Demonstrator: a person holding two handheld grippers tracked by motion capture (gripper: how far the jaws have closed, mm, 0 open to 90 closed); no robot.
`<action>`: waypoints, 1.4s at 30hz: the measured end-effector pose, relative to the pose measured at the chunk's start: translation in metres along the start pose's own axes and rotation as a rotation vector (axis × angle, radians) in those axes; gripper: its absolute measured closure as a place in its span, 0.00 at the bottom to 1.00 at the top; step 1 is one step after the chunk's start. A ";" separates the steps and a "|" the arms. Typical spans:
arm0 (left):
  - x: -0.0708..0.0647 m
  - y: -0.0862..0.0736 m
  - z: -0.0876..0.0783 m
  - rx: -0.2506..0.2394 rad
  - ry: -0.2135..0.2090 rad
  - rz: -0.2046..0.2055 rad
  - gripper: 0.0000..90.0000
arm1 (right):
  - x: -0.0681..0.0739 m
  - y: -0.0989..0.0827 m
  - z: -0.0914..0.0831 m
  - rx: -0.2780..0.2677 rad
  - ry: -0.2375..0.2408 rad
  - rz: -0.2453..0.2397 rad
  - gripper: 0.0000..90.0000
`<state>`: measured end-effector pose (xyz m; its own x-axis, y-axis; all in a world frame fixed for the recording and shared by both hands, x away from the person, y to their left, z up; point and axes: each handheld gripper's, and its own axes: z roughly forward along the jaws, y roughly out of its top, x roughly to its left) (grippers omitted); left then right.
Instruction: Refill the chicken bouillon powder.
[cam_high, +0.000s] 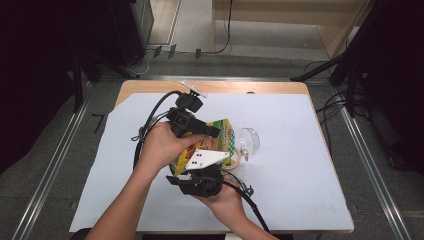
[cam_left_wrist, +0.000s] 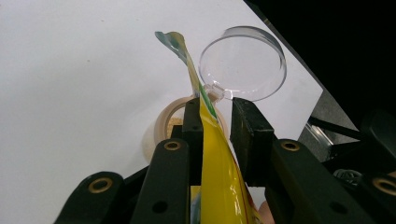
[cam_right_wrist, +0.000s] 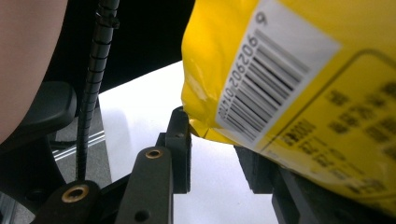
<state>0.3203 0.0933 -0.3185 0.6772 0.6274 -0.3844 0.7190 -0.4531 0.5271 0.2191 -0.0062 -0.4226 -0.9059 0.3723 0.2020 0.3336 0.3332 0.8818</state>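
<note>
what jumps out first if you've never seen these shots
The bright yellow pouch at mid-table, held up between the left gripper and right gripper. Beside it on the white sheet stands a small jar with its clear hinged lid flipped open.

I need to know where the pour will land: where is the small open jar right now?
In the high view the jar stands on the white table cover just right of centre, beside the yellow bag, its clear lid flipped up behind it.
</note>
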 end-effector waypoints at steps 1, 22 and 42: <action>0.000 0.000 0.000 -0.003 -0.001 -0.003 0.84 | 0.000 0.000 0.000 -0.001 0.001 -0.001 0.76; -0.001 0.000 -0.001 0.002 -0.001 -0.006 0.83 | 0.001 0.002 -0.001 -0.002 0.009 0.001 0.77; -0.004 0.001 0.001 0.008 0.003 0.009 0.83 | -0.003 -0.001 -0.001 0.003 0.005 0.007 0.77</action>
<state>0.3181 0.0894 -0.3170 0.6831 0.6255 -0.3771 0.7141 -0.4638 0.5243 0.2213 -0.0083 -0.4239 -0.9047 0.3705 0.2104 0.3409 0.3333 0.8790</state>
